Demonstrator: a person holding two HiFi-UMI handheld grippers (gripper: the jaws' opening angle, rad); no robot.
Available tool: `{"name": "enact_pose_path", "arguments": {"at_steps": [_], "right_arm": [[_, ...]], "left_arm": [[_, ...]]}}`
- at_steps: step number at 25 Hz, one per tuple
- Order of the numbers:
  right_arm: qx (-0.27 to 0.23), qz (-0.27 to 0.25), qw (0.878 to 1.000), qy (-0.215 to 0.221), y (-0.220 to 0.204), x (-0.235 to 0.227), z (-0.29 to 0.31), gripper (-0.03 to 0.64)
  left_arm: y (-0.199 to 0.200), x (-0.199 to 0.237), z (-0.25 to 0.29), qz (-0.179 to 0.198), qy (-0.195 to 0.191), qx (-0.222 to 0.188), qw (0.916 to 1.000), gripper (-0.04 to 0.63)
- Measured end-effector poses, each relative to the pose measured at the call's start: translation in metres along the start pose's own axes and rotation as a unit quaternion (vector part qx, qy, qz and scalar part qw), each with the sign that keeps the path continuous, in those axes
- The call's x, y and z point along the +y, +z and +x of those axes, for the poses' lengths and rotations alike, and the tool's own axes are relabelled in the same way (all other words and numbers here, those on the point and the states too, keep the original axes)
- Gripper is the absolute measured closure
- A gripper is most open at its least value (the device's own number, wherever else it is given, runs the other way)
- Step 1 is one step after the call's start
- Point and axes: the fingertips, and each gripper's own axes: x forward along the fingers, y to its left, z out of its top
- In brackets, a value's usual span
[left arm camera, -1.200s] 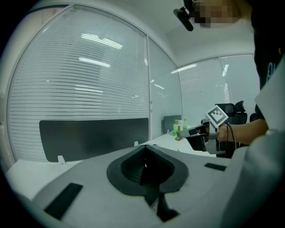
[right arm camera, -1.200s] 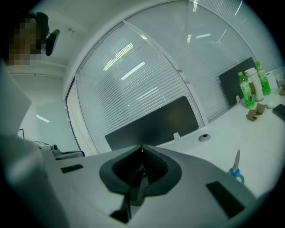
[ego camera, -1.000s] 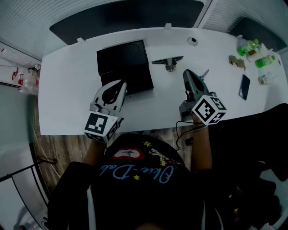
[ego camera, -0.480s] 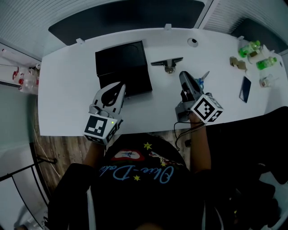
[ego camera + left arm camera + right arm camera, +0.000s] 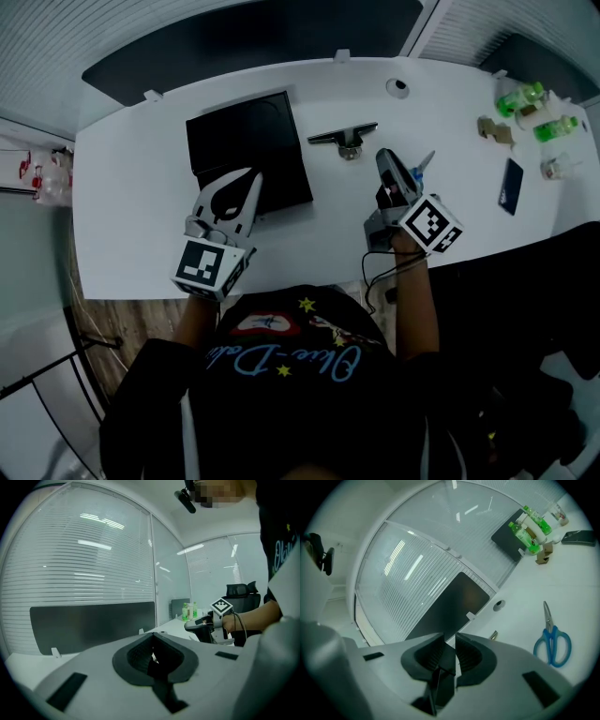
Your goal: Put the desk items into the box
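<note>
Stands at a white bench [image 5: 131, 206] with a claw in each hand, both pointing away across the top. Holds the left claw [image 5: 251, 178] with its jaws pressed together at the tips and nothing between them, over the near right part of the black box [image 5: 239, 141]; cannot tell whether it touches the box. Finds that box on the left half of the bench, flat and dark, toward the far edge. Holds the right claw [image 5: 386, 157] well apart from the box, to its right, over bare bench. Has just been parting this claw's jaws: shows a narrow gap between the ribbed pads, with nothing in it. Leaves blue-handled scissors [image 5: 553, 639] lying flat on the bench just beside the right claw, on its right side, blades pointing away, untouched. Leaves a dark bar-shaped item [image 5: 343, 138] between the box and the right claw, nearer the far edge, also untouched. Shows, farther right and well apart from both claws, a dark flat slab [image 5: 511, 185] and green bottles [image 5: 525, 97] near the bench's far right corner, plus a round hole [image 5: 398, 88] in the top by the far edge.
</note>
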Motion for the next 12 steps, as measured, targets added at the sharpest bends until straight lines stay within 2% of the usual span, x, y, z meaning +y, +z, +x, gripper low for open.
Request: {"name": "enact_pose_path", "arguments": {"at_steps": [7, 12], "right_arm": [[0.011, 0.038, 0.999, -0.024, -0.015, -0.017, 0.017, 0.526], [0.027, 0.059, 0.997, -0.036, -0.027, -0.028, 0.028, 0.515]], "left_arm": [[-0.006, 0.013, 0.004, -0.009, 0.005, 0.004, 0.9999, 0.586], [-0.017, 0.023, 0.004, -0.014, 0.008, 0.021, 0.9996, 0.586]]}}
